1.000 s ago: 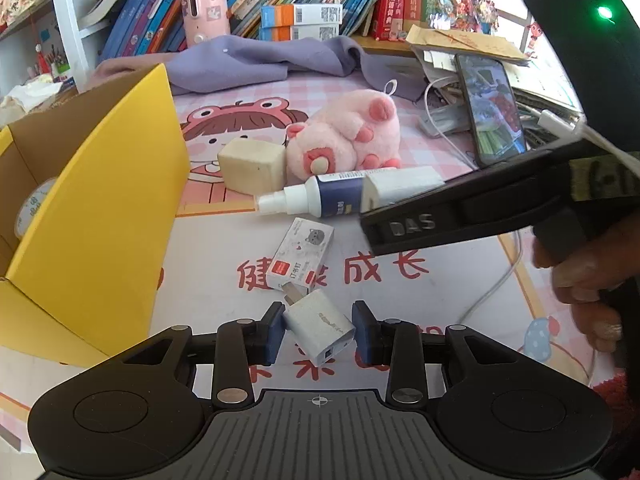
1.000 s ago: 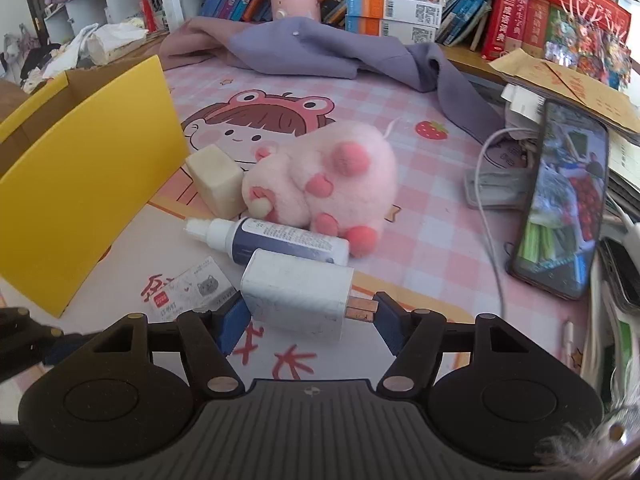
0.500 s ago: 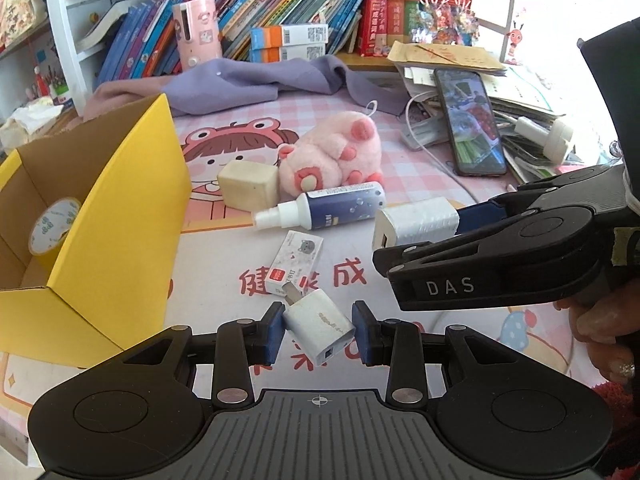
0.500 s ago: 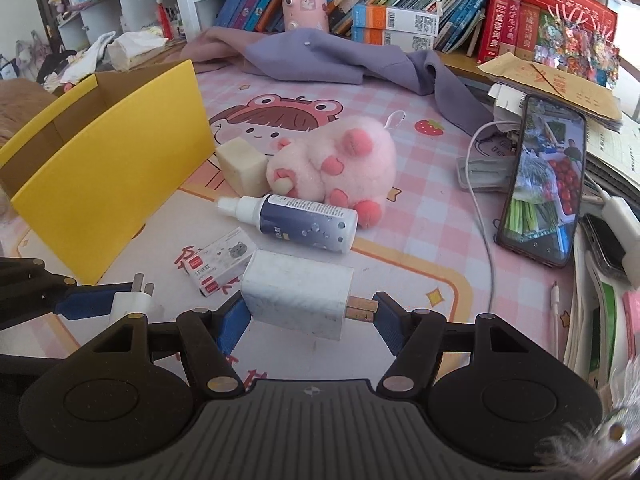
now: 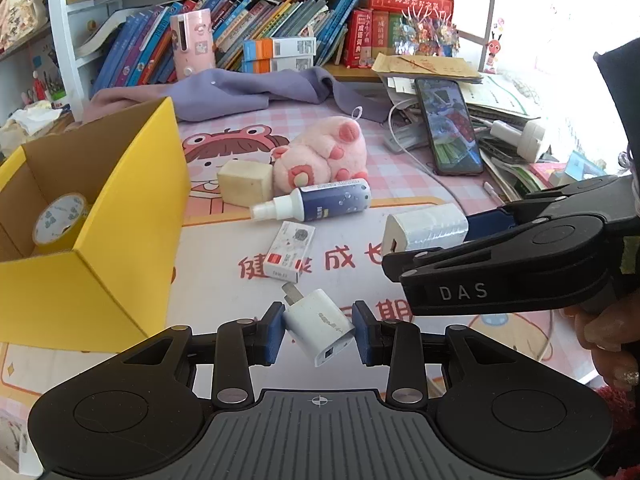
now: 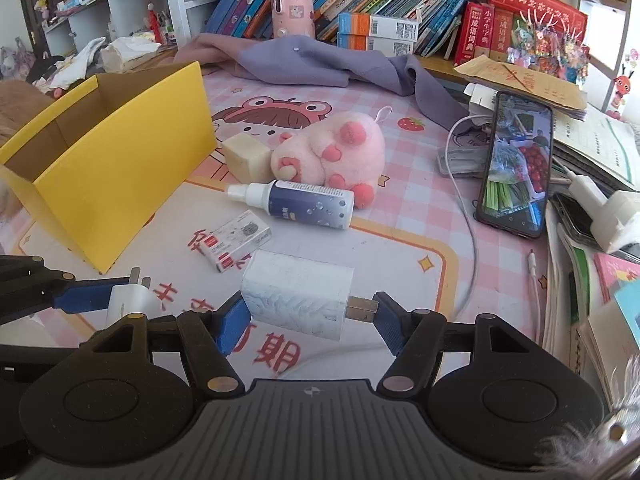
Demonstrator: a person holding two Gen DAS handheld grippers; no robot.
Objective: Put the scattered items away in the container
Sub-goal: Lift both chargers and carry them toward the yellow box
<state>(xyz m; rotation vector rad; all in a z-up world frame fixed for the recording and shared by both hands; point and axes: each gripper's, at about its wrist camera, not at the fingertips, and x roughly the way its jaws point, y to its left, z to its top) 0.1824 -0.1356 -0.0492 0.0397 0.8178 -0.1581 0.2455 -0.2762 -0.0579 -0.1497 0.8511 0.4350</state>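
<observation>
**Both chargers gripped and lifted, box to the left**

Left wrist view. Your left tool [image 5: 318, 330] was closed on the small white charger [image 5: 319, 326], which sat tilted between the blue pads with its prongs pointing up and away. The yellow box [image 5: 120, 216] stood open to the left, a roll of tape [image 5: 60, 218] already inside it. Your right tool [image 5: 460, 236] crossed the frame from the right, carrying the large white charger [image 5: 426, 226]. To do this step well, you needed to carry the small charger over the near wall of the box before letting go, and to send one tool in at a time, since the opening looked narrow for both. The tilted grip seemed liable to slip, so a low release was the safer choice.

Right wrist view. Your right tool [image 6: 310, 312] gripped the large white charger [image 6: 298, 294] end to end, one pad on its body and the other on its prongs; that hold on the prongs looked thin. The spray bottle [image 6: 298, 204], the small carton [image 6: 236, 240], the pink plush [image 6: 332, 152] and the beige block [image 6: 244, 156] lay on the table [image 6: 400, 240], yet to be collected. The table bore a pink checked cartoon mat; a phone [image 6: 516, 164] and a white cable [image 6: 468, 216] lay to the right, a purple cloth [image 6: 320, 64] behind, and shelves of books [image 6: 400, 4] filled the back of the room.
</observation>
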